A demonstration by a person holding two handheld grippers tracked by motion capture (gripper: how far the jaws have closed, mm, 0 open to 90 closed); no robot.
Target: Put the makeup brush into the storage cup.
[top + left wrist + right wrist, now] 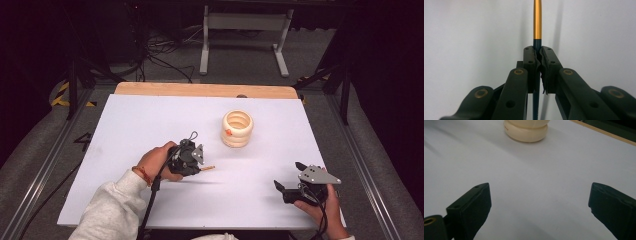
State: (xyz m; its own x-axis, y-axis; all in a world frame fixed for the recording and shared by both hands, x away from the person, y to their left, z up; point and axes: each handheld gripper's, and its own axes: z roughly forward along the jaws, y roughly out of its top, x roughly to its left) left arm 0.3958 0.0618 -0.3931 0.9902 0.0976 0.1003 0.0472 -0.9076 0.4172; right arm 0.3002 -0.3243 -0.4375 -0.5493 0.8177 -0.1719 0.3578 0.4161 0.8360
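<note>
The left gripper [537,56] has its 2 jaws pressed tight on a slim pen-like stick [537,22], dark where the pads pinch it and gold beyond them. In the high view the left gripper [200,161] sits near the middle of the white table [125,125], its nose toward 3 o'clock, with the stick's gold tip [208,168] jutting out just above the surface. At about 1 o'clock from it, a little apart, stands the cream ribbed holder [237,128], open at the top, with a small orange mark on its side. The right gripper [288,183] rests at roughly 5 o'clock on the table, jaws spread wide and holding nothing.

The stick looks light, stiff and smooth, so it may well slip or swivel in the pads; the grip on the dark part seems sensible. The holder looks light enough to tip if nudged.

The left gripper view reveals the stick's 2 colours and the exact pinch point, which the high view hides. The right gripper view shows the holder's rounded base [526,131] between its own parted jaws [540,205], up at 12 o'clock.
</note>
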